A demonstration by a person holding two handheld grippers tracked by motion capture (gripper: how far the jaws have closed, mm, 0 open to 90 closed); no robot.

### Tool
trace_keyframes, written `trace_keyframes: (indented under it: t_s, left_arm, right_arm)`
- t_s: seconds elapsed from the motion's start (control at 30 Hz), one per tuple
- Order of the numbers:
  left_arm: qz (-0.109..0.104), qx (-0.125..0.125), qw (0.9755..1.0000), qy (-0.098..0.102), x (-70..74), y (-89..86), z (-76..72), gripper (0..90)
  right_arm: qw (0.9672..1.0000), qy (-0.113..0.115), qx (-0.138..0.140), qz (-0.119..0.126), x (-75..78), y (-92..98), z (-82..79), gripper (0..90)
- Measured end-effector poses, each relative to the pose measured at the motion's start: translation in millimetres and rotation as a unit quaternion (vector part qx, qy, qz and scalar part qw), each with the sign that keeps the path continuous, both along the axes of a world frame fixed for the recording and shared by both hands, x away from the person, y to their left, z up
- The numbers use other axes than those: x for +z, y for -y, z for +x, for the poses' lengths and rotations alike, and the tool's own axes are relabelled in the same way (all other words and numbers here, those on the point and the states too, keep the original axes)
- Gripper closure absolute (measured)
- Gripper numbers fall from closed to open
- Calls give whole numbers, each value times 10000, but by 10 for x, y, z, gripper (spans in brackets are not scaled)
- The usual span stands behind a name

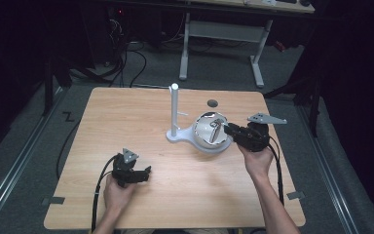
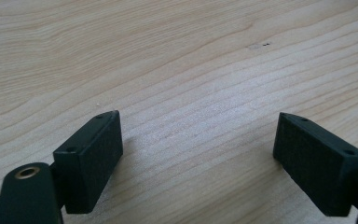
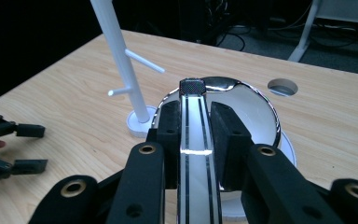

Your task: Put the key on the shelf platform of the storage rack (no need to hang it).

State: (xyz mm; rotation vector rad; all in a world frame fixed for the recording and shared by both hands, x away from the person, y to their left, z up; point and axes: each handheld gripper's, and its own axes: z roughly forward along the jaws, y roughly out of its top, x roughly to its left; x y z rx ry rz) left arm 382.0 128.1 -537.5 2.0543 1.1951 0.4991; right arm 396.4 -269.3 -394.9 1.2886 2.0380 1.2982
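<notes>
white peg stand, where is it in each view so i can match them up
High view: white peg stand at table centre, left of the shiny bowl.
Left gripper view: bare wooden tabletop between open tongs.
Right gripper view: upper left, behind the bowl.
Shared landmark: the bowl.

Wooden table [image 1: 185,195], its round hole [image 1: 213,103], background desk frame [image 1: 221,36]

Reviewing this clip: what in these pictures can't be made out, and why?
- Handle in the right gripper: its lower end is cut off by the bottom edge of the right gripper view; in the high view it is too small to identify.
- Bowl: its near rim sits behind the jaws in the right gripper view.
- Stand: its top is cut off by the upper edge.
- Left gripper: its body is cut off at the bottom.
</notes>
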Motion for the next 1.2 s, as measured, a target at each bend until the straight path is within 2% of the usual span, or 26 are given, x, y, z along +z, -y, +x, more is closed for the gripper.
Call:
trace_keyframes:
  t_s: [0.23,0.57,0.87,1.0,1.07,1.2]
  left_arm:
    - [21,-41,10000,7,1,6,-6,167]
    - [21,-45,10000,11,0,11,-10,167]
    - [26,-45,10000,11,0,11,-11,167]
    - [32,-44,10000,6,1,11,-12,167]
    - [25,-47,10000,12,0,11,-11,167]
    - [30,-50,10000,12,0,10,-11,167]
  right_arm:
    - [9997,-144,109,-169,-127,-87,151,754]
    - [9991,-294,220,-222,-355,-210,346,754]
    - [9985,-419,187,-306,-537,-250,520,752]
    - [9979,-458,178,-424,-608,-261,576,752]
    - [9979,-514,148,-373,-633,-255,601,752]
    - [9968,-580,77,-549,-677,-254,645,751]
